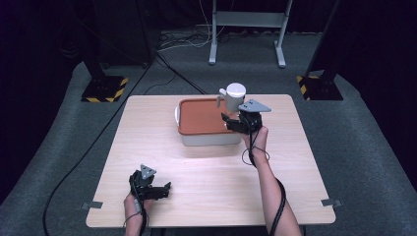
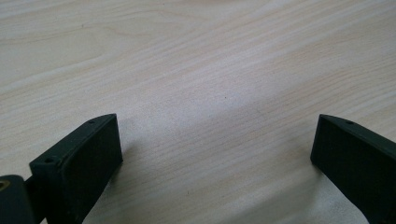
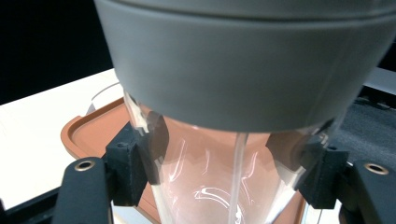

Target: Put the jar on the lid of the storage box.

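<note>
A clear tumbler [image 1: 235, 98] with a grey lid [image 3: 243, 65] hangs over the back right corner of a white box with an orange lid [image 1: 201, 115]. My right gripper [image 1: 230, 117] is shut on the tumbler's clear body [image 3: 210, 177] just under its lid, with one pad [image 3: 133, 163] pressed on each side. A thin straw runs down inside the tumbler. Near the table's front left, my left gripper [image 1: 166, 191] is open just above the bare wood, and its fingers [image 2: 84, 158] stand wide apart with nothing between them.
The wooden table [image 1: 206, 187] has tape tabs at both front corners. Beyond it stand two black posts on striped bases [image 1: 105, 88] and a grey metal frame [image 1: 246, 29]. Cables run across the grey floor at the left.
</note>
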Tool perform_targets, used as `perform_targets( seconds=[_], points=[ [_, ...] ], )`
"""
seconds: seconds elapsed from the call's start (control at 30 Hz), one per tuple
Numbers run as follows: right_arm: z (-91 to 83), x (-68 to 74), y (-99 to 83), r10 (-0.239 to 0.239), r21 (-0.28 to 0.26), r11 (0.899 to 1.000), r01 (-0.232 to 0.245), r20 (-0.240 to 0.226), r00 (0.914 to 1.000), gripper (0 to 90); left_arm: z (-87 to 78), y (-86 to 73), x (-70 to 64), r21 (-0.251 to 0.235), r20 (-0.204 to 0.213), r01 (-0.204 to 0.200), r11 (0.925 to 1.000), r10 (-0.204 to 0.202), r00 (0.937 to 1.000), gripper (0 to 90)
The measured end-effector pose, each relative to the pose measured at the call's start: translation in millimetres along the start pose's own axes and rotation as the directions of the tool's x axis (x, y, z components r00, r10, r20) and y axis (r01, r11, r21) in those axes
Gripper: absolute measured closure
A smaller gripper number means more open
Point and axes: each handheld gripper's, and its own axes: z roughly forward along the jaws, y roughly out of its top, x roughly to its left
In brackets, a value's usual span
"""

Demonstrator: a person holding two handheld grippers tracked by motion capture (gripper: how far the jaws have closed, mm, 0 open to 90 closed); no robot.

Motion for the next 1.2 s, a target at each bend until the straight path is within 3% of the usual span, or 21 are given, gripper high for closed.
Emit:
perform_targets(
  seconds=[1.2],
  points=[
    [25.4, 1.0, 5.7, -0.004, 0.013, 1.0, 0.005, -0.017, 0.9998, 29.8, 0.0, 0.0, -0.1, -0.001, 0.0, 0.0, 1.0, 0.0, 1.0, 1.7]
  ],
)
